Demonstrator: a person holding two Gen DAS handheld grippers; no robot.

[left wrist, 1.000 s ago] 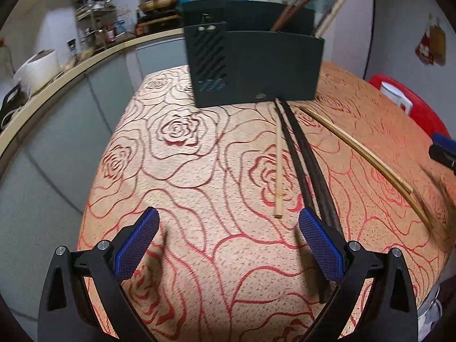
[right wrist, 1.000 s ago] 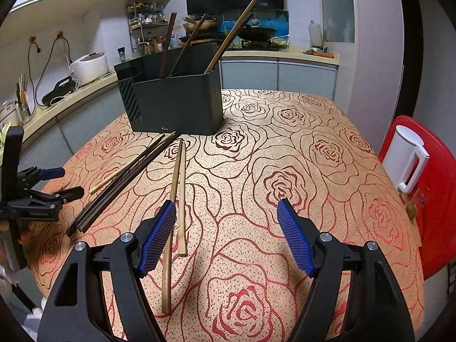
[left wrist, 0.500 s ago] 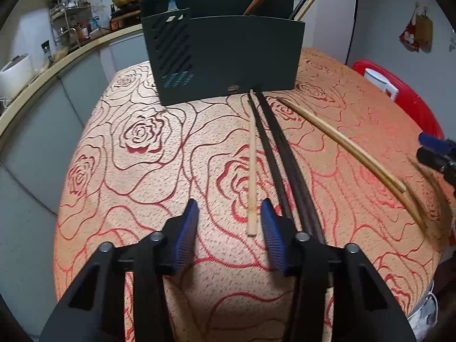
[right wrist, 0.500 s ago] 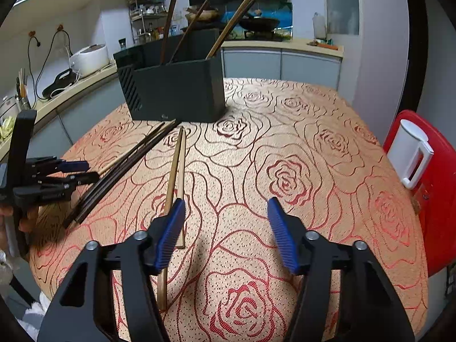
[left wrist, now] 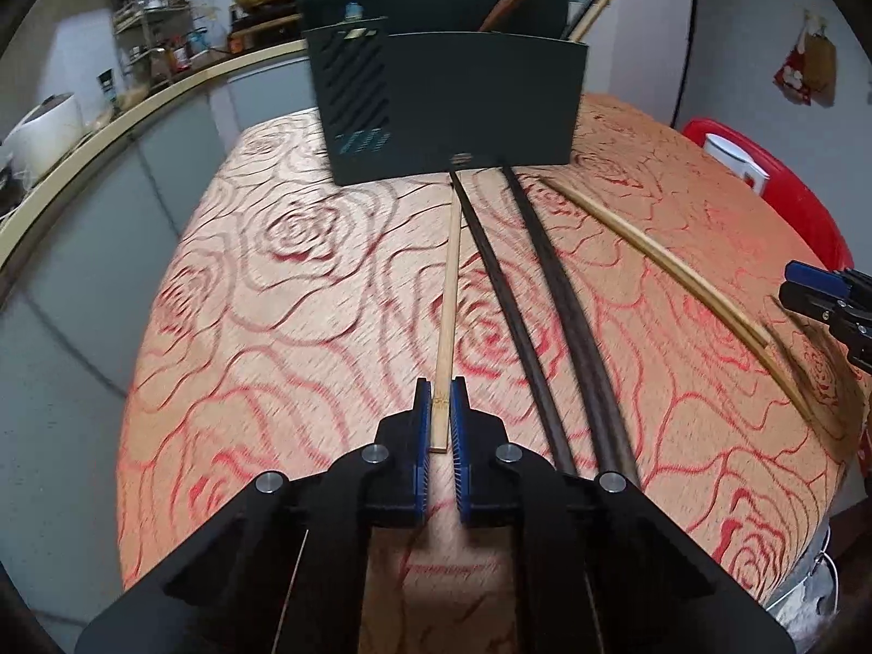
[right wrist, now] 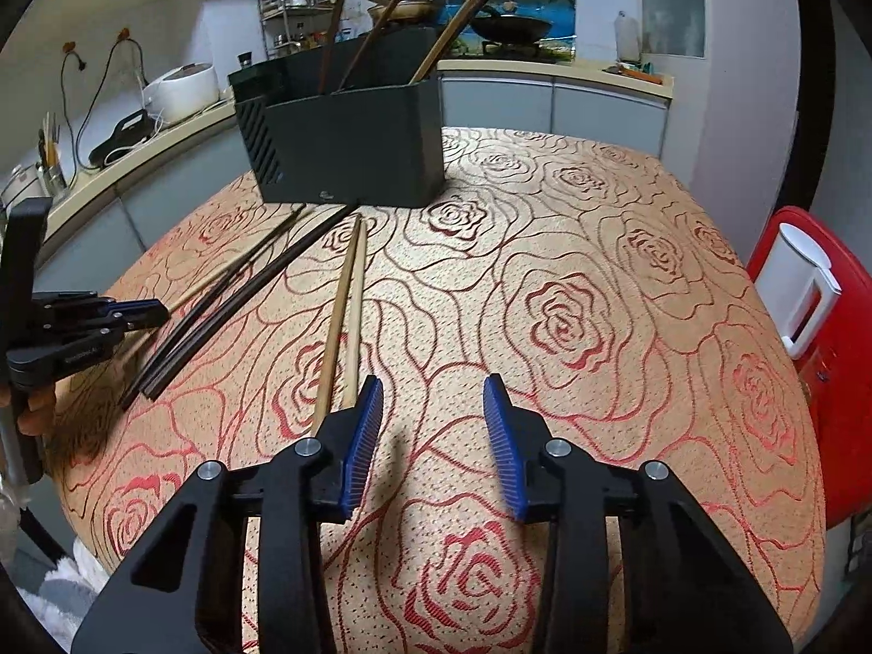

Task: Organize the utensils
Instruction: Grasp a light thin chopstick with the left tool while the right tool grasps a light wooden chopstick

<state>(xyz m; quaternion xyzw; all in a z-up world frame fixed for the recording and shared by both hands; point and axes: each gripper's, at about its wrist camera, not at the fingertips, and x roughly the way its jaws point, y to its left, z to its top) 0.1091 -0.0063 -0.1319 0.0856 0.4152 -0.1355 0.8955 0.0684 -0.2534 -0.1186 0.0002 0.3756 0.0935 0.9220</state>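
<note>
Rose-patterned orange cloth covers the table [right wrist: 572,250], the biggest thing in the room. At its far side stands the dark utensil box [right wrist: 349,147], with several chopsticks leaning upright out of it. To the right, off the table edge, a red chair [right wrist: 834,338] carries a white kettle [right wrist: 801,289]; on the counter to the left sits a white rice cooker [right wrist: 180,90].

Loose chopsticks lie fanned on the cloth in front of the box. Two black chopsticks [left wrist: 545,294] run side by side, and a pair of brown bamboo ones [right wrist: 343,321] lies further right, just beside the right gripper [right wrist: 433,436], whose fingers stand wide apart over bare cloth, holding nothing. A single pale bamboo chopstick [left wrist: 448,294] lies to the left of the black pair, pointing at the box. The left gripper [left wrist: 441,430] is pinched narrow onto its near end, blue pads [left wrist: 421,436] against both sides.
</note>
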